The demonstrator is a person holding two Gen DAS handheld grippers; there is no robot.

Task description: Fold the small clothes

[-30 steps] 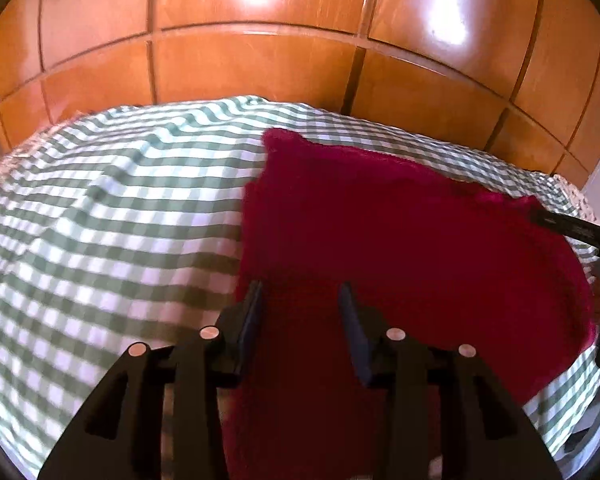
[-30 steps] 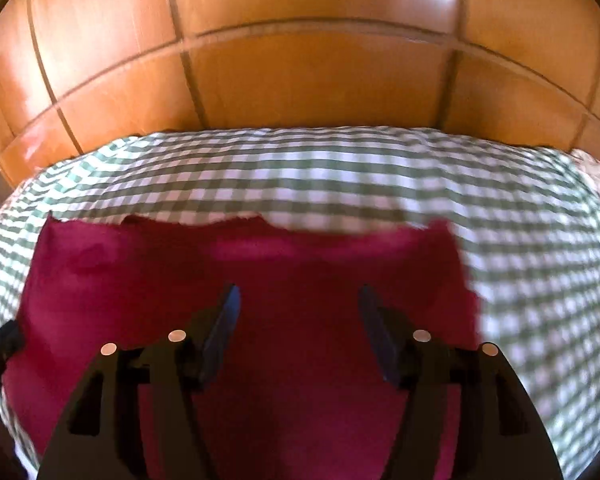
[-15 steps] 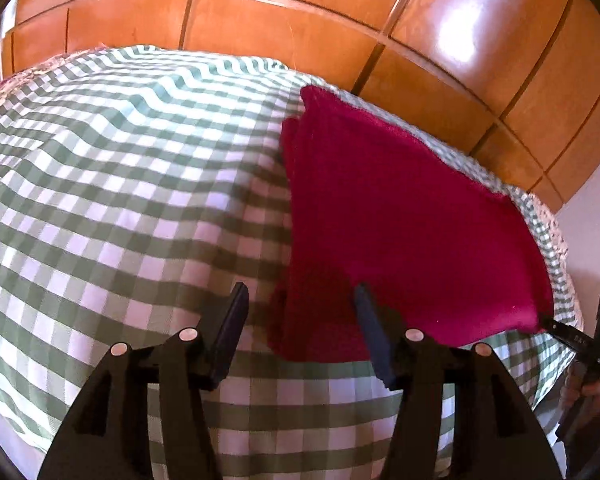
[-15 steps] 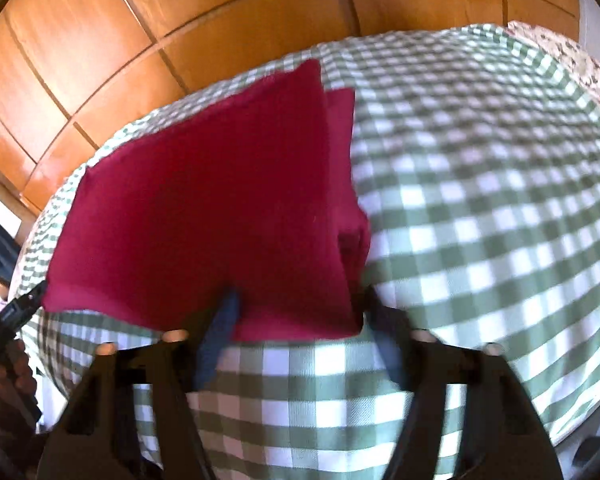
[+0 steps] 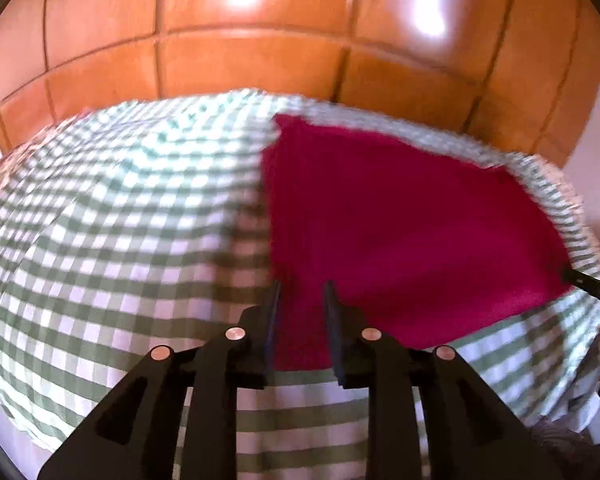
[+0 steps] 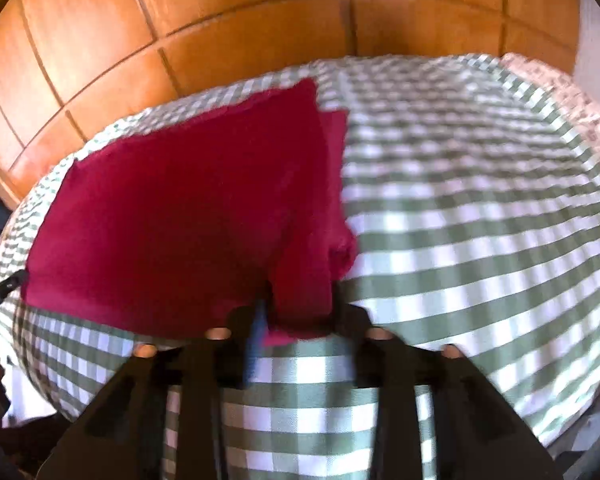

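Red cloth corners now between narrowed fingers.

Home: gingham tablecloth, wood-panelled wall.

Glossy orange wooden panelling rises behind the table. A green-and-white checked tablecloth covers it. Bright glare streaks the panels.

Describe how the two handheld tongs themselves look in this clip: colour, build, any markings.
Both the left tongs and the right tongs are matte black plastic, with two flat, narrow blade-like fingers on angular linkage arms with cut-out slots. Four round, pale metal pins sit across each linkage. No cables, labels or sleeves show. The right view is blurred.
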